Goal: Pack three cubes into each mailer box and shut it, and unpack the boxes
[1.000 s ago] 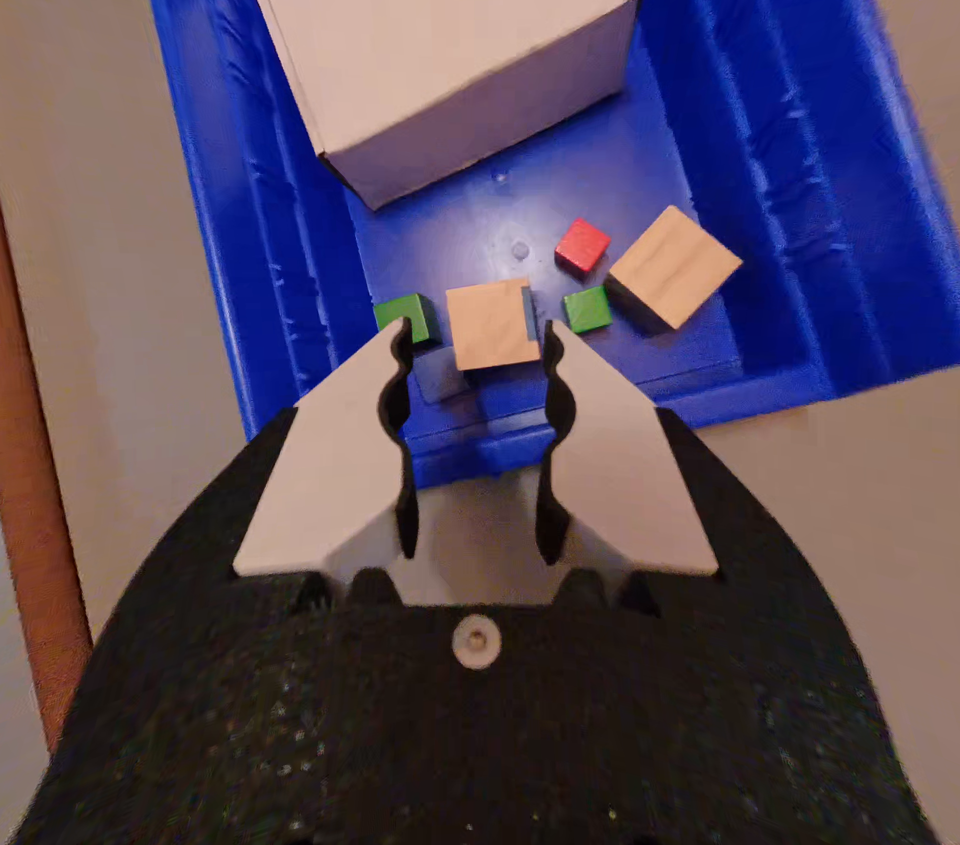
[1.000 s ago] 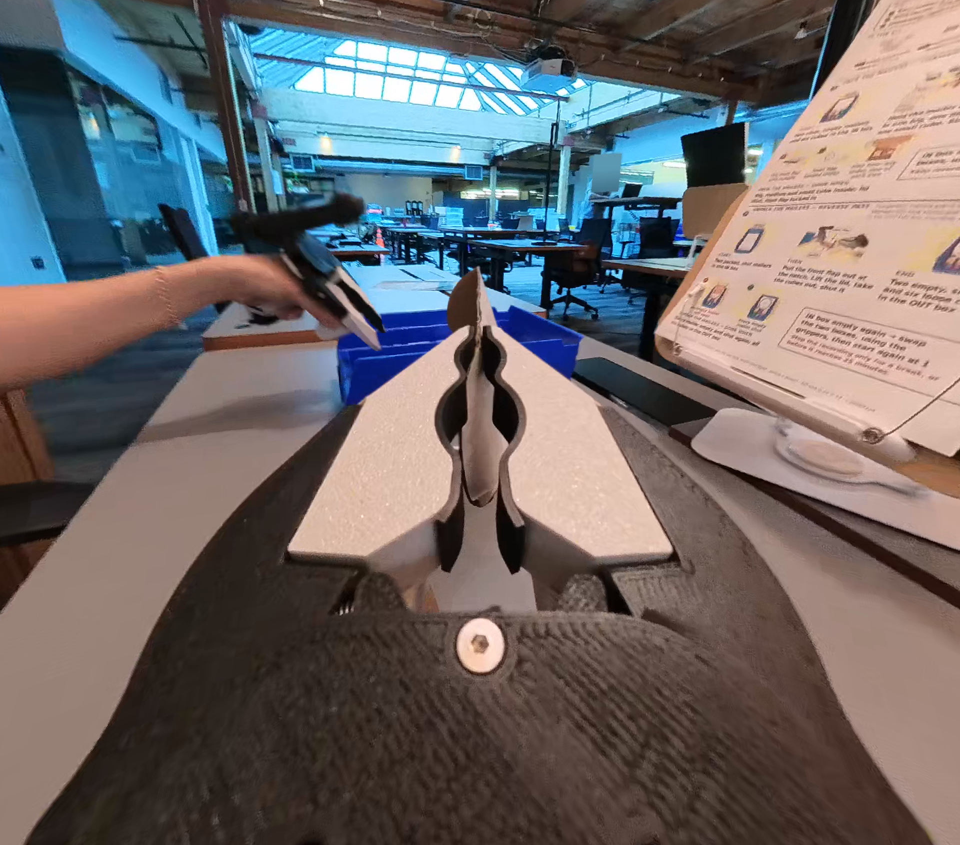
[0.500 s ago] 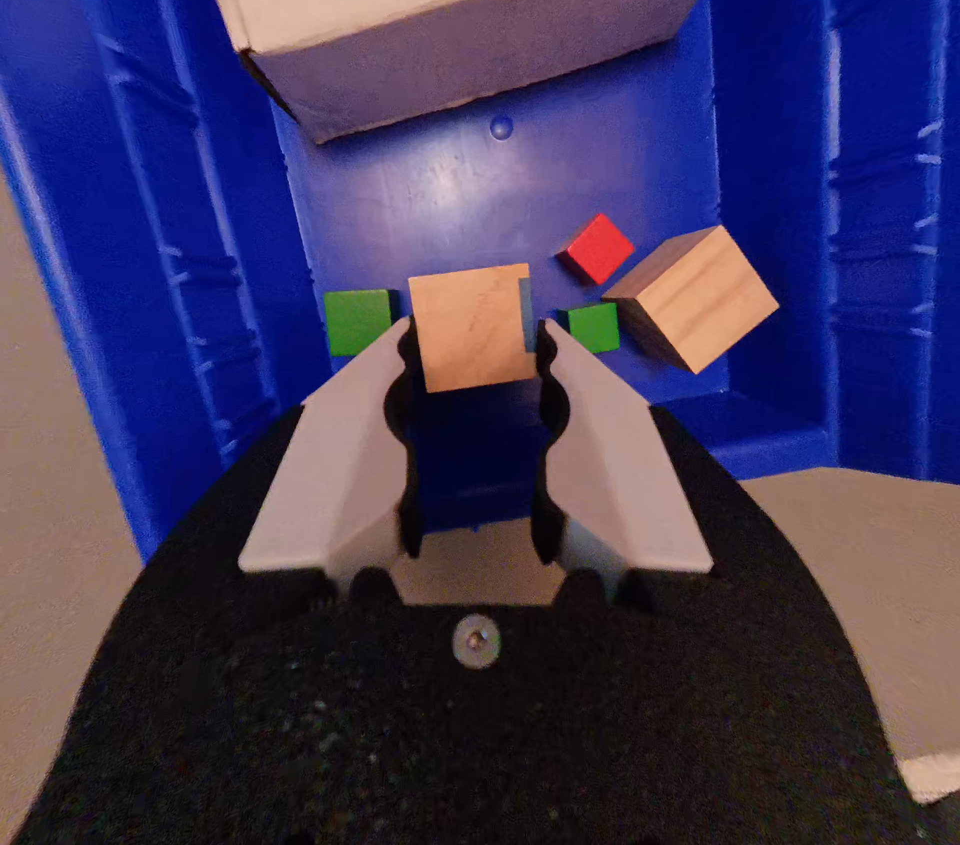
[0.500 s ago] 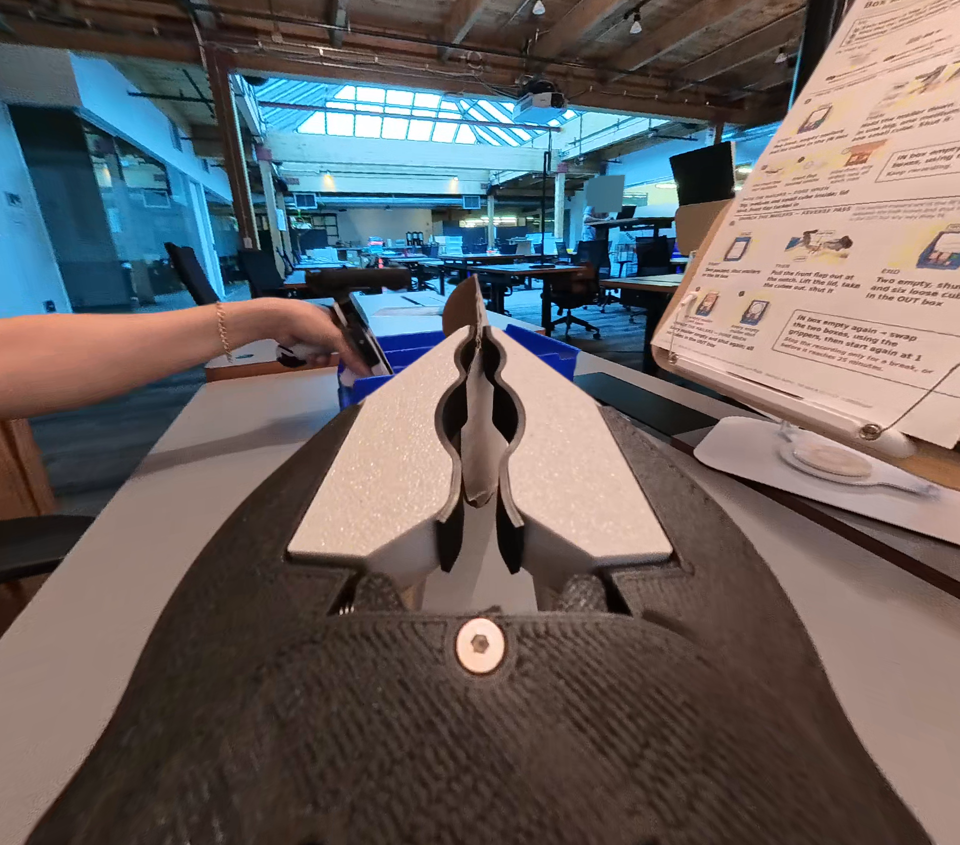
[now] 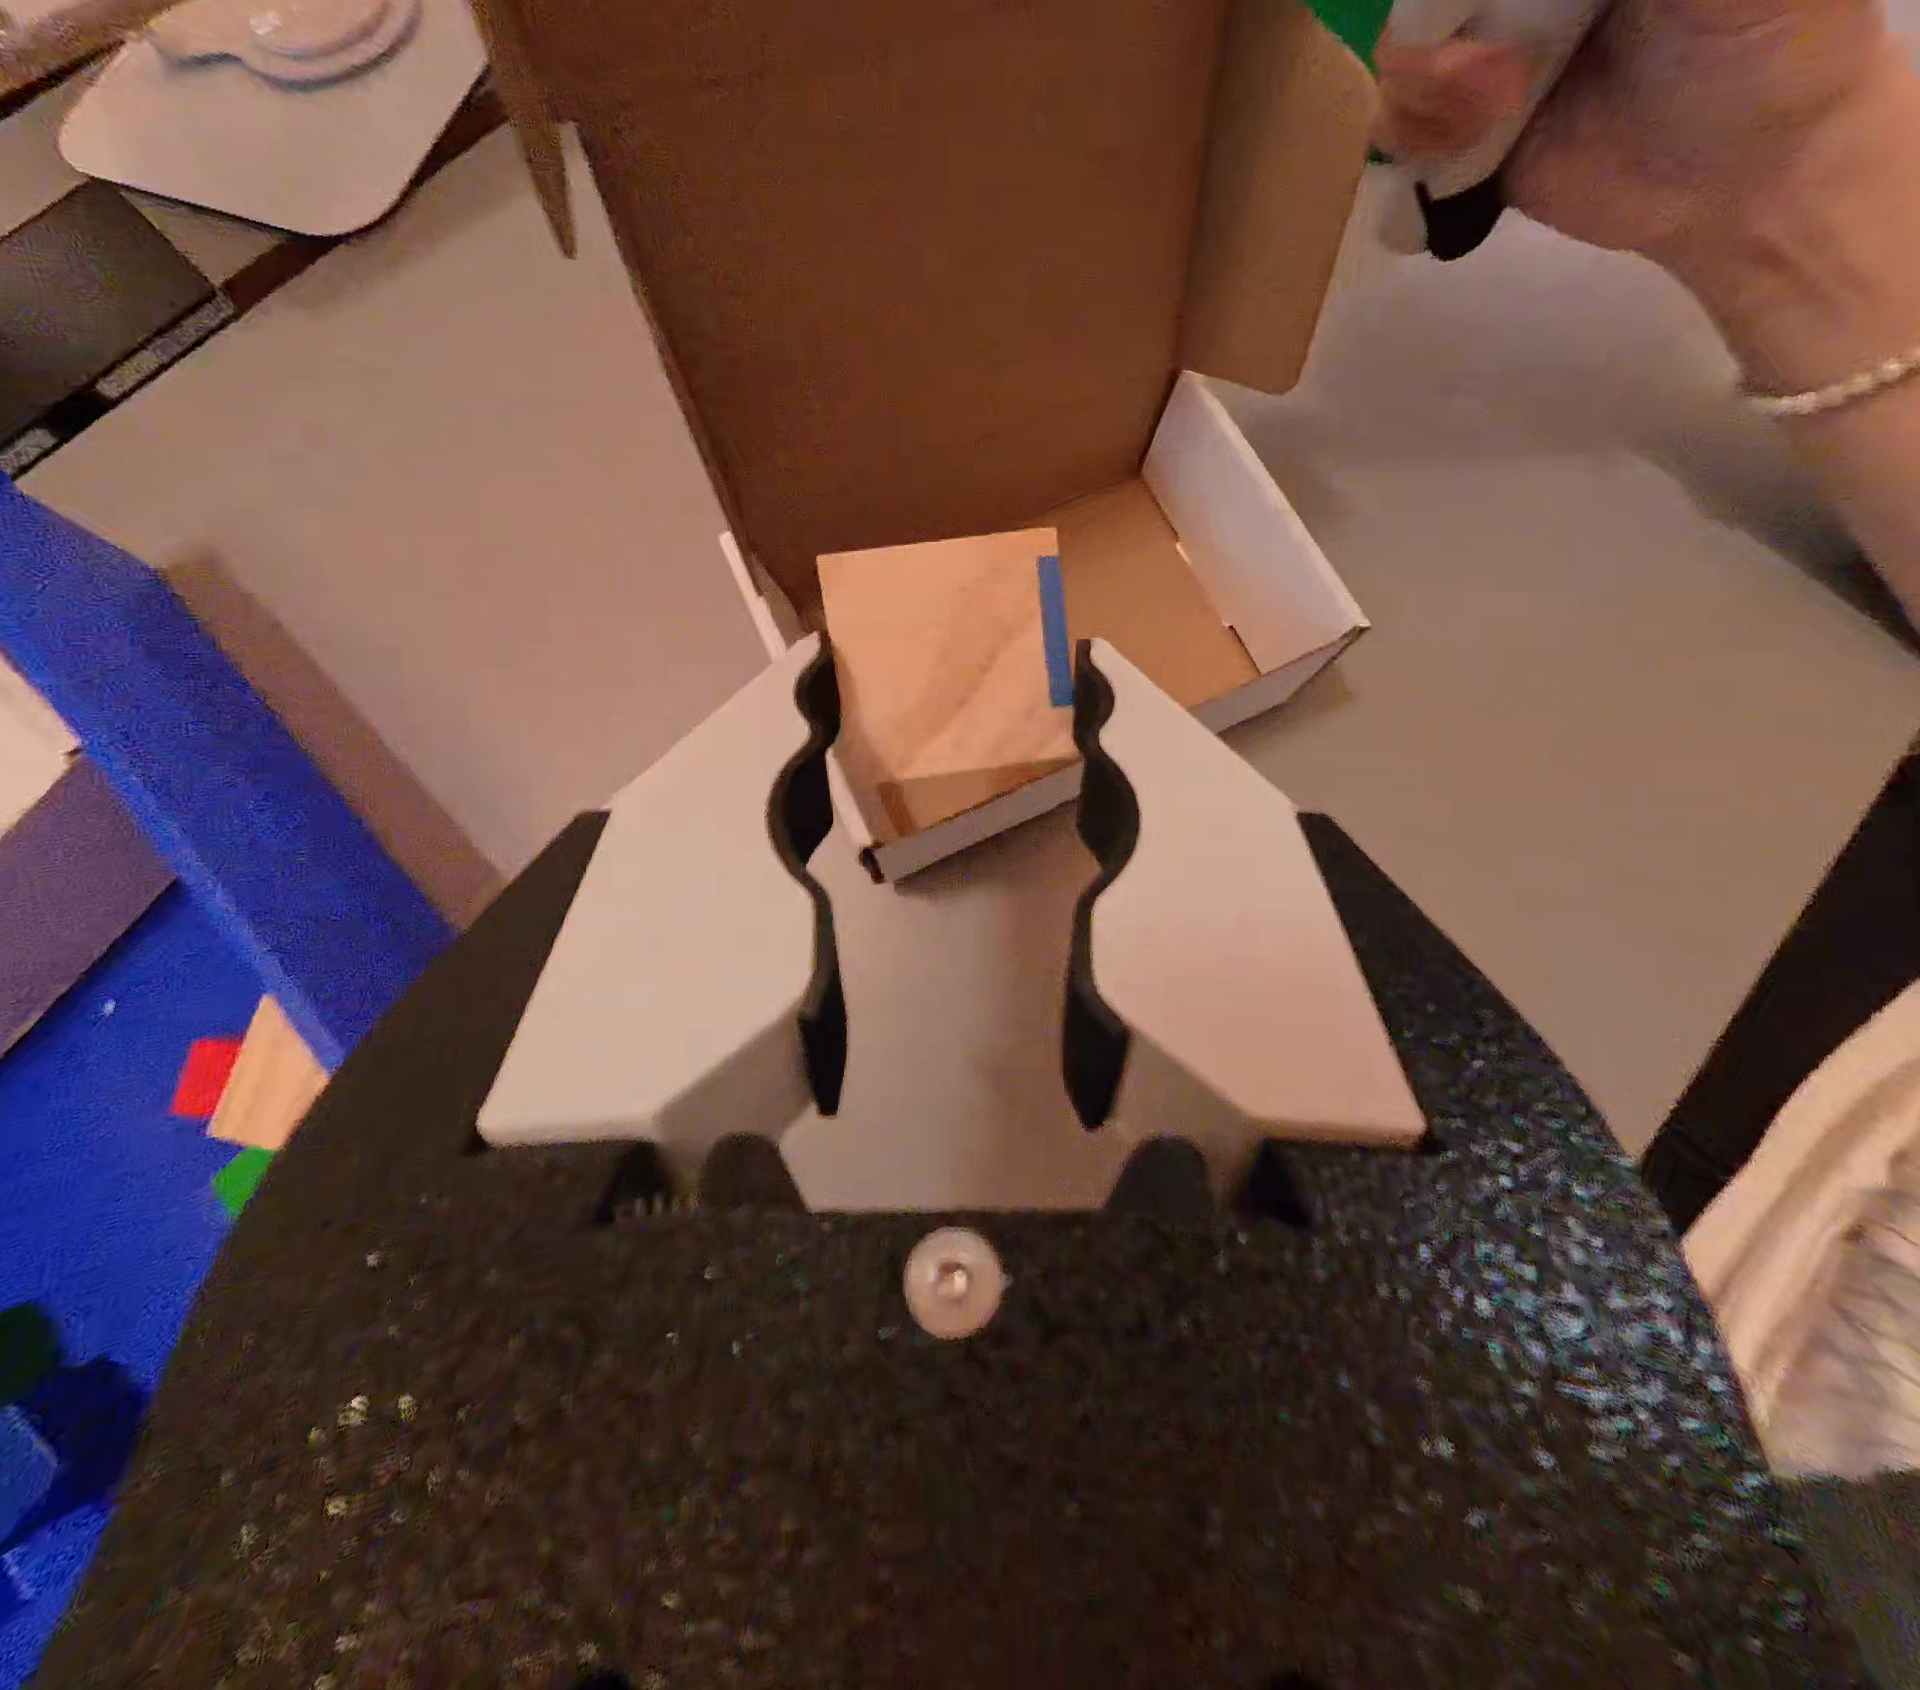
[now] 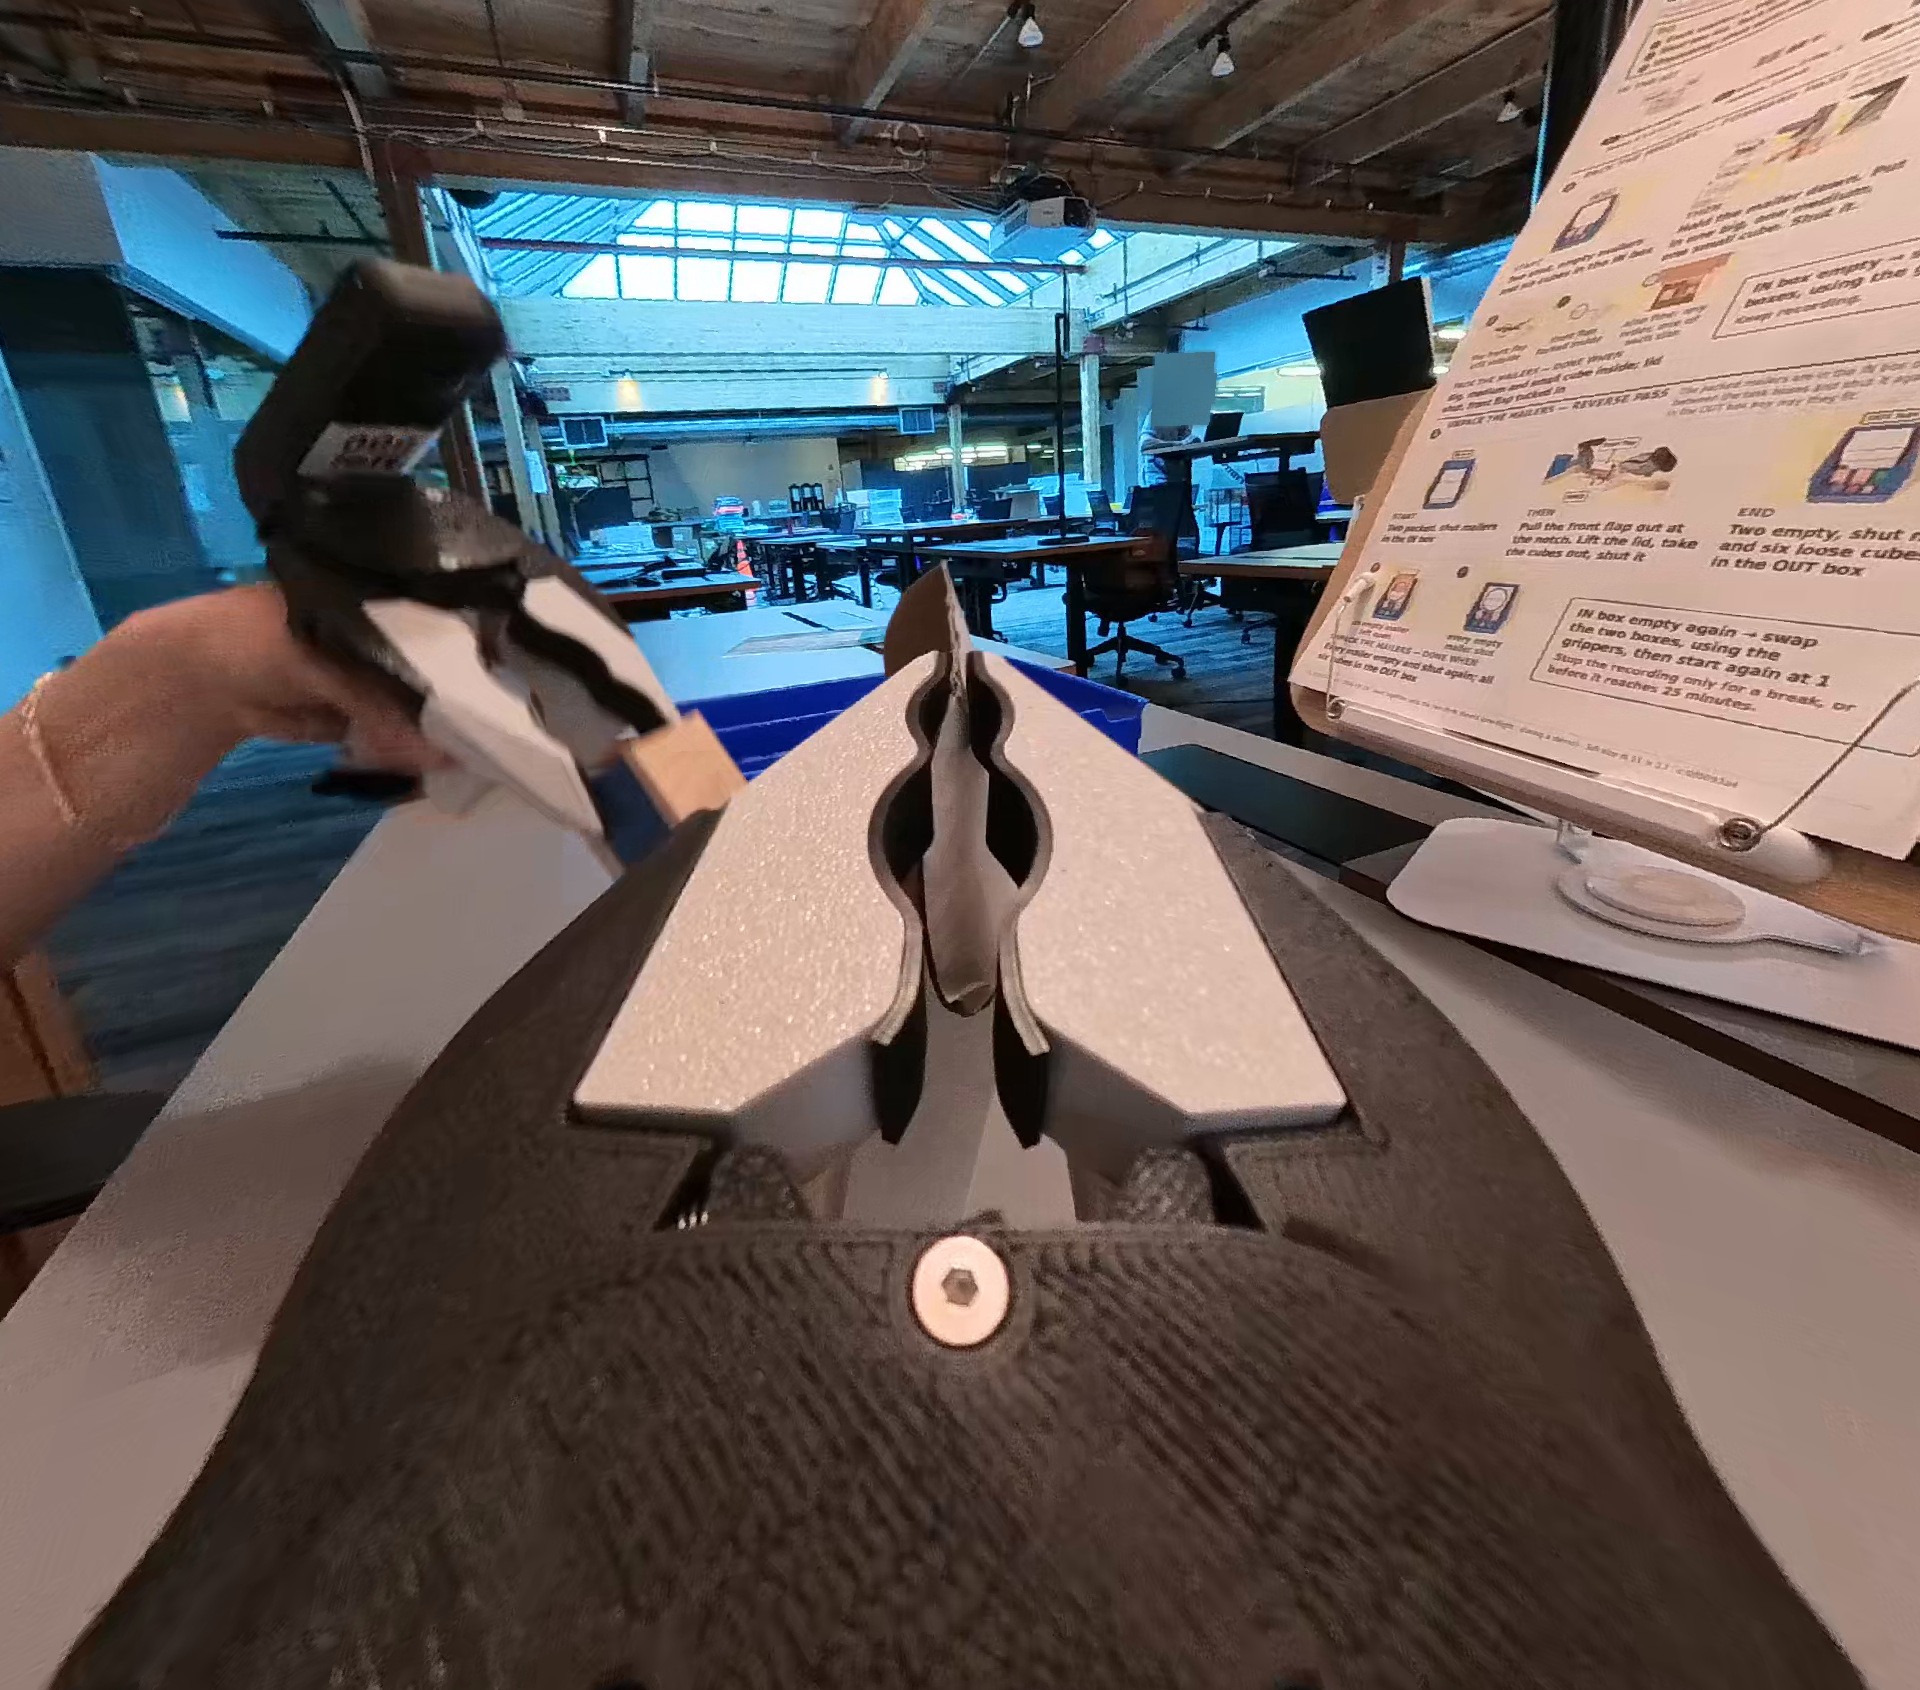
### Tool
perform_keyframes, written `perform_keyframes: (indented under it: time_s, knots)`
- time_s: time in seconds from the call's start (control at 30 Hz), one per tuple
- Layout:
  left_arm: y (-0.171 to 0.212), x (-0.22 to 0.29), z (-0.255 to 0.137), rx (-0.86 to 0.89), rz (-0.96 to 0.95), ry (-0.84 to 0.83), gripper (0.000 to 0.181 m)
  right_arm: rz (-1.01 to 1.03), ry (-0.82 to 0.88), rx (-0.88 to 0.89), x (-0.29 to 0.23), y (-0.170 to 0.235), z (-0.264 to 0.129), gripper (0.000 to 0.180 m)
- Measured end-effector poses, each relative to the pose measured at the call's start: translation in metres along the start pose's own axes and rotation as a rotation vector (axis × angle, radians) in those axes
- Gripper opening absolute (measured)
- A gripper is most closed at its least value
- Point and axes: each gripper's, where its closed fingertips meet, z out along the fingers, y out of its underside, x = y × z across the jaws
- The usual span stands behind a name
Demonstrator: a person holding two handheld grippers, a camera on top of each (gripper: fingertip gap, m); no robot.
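Observation:
My left gripper [image 5: 953,648] is shut on a large wooden cube [image 5: 935,601] with a blue tape strip and holds it over the open white mailer box [image 5: 1257,560] on the grey table. The box's brown lid [image 5: 914,186] stands upright. My right gripper [image 6: 951,601] is shut on the lid's cardboard flap [image 6: 961,892]. The right wrist view shows the left gripper [image 6: 634,767] with the cube [image 6: 675,773] coming in from the left. The box floor beside the cube looks bare.
The blue bin [image 5: 156,757] lies to the left with a red cube [image 5: 203,1074], a wooden cube [image 5: 265,1084] and a green cube [image 5: 244,1178] in it. A stand with an instruction sheet [image 6: 1683,497] is at the back right. A hand [image 5: 1683,82] holds the right gripper.
My left gripper closed on the wooden cube in the blue bin, lifted it out and carried it right, over the open mailer box. My right gripper stays shut on the flap.

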Motion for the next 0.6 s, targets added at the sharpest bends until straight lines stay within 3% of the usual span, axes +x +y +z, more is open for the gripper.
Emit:
perform_keyframes:
  time_s: [0.17,0.3,0.47,0.6]
  knots:
    - [0.022,-0.008,0.066,-0.09,-0.036,-0.103,0.042,-0.063,0.029,-0.009,-0.002,0.002,0.003,0.0]
    - [0.035,-0.025,0.085,-0.101,-0.049,-0.189,0.041,-0.077,0.031,-0.015,-0.003,0.003,0.004,0.0]
    - [0.035,-0.022,0.067,-0.078,-0.014,-0.202,0.047,-0.096,0.028,-0.023,-0.005,0.005,0.005,0.001]
    - [0.009,-0.031,0.008,0.084,-0.046,-0.193,0.042,-0.104,0.036,-0.019,-0.003,0.004,0.004,0.0]
